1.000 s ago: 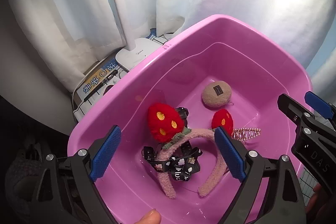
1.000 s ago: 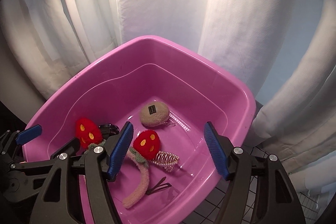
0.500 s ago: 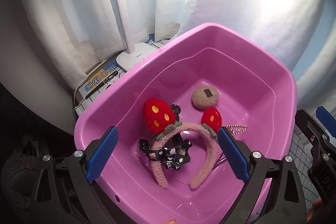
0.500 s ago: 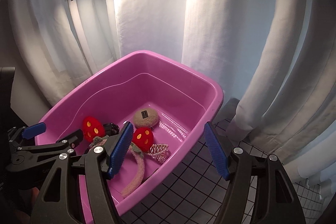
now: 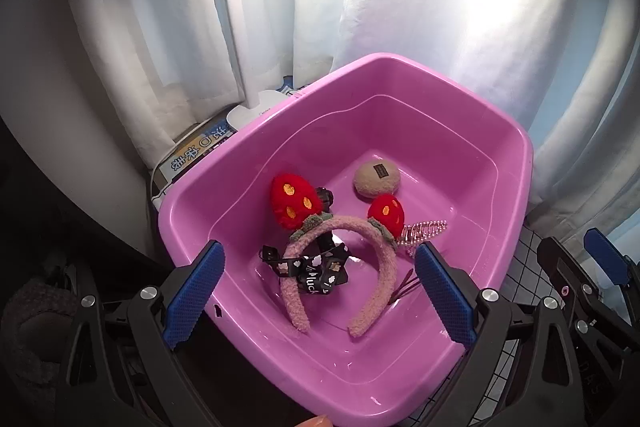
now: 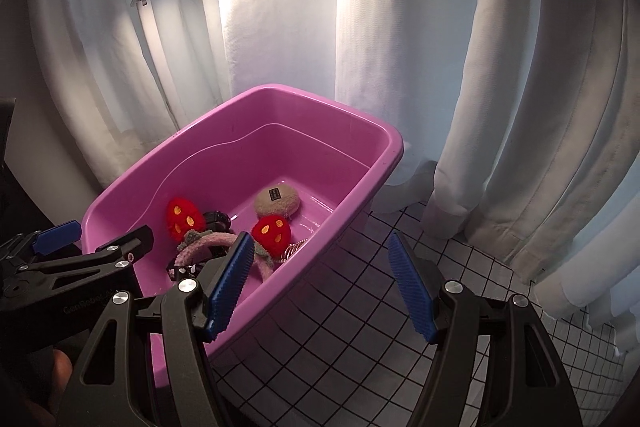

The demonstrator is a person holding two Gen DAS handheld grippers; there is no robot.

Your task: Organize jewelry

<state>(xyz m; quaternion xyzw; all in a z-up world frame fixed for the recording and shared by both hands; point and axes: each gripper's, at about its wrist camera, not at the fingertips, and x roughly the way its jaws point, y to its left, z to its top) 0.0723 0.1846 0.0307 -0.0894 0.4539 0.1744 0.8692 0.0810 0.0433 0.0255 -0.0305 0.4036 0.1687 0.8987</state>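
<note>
A pink tub [image 5: 516, 187] sat on a white grid-lined surface [image 6: 460, 267] in front of pale curtains [image 6: 520, 87], and all the jewelry lay on its floor. A fuzzy pink headband [image 5: 340, 227] rested there as an arch, its 2 ends toward the near wall, with 2 red strawberries on its top — the larger one [image 5: 294, 201] at the left, the smaller one [image 5: 386, 213] at the right. A black ribbon with white print [image 5: 316, 269] lay under and inside the arch. A round beige pouf [image 5: 376, 179] with a dark label sat just beyond the smaller strawberry, apart from the band. A sparkly comb clip [image 5: 424, 231] lay beside that strawberry on the right, and a thin dark hairpin [image 5: 404, 287] lay near the band's right end.

The left gripper [image 5: 320, 295] was held above the tub's near edge, its blue pads [image 5: 194, 293] spread wide with nothing between them. The right gripper [image 6: 320, 291] was off the tub's right side, over the grid surface, also spread wide and holding nothing — its left pad [image 6: 232, 283] overlapped the tub wall in view.

A white lamp base [image 5: 252, 111] and a printed box [image 5: 196, 155] stood behind the tub's far left corner.
</note>
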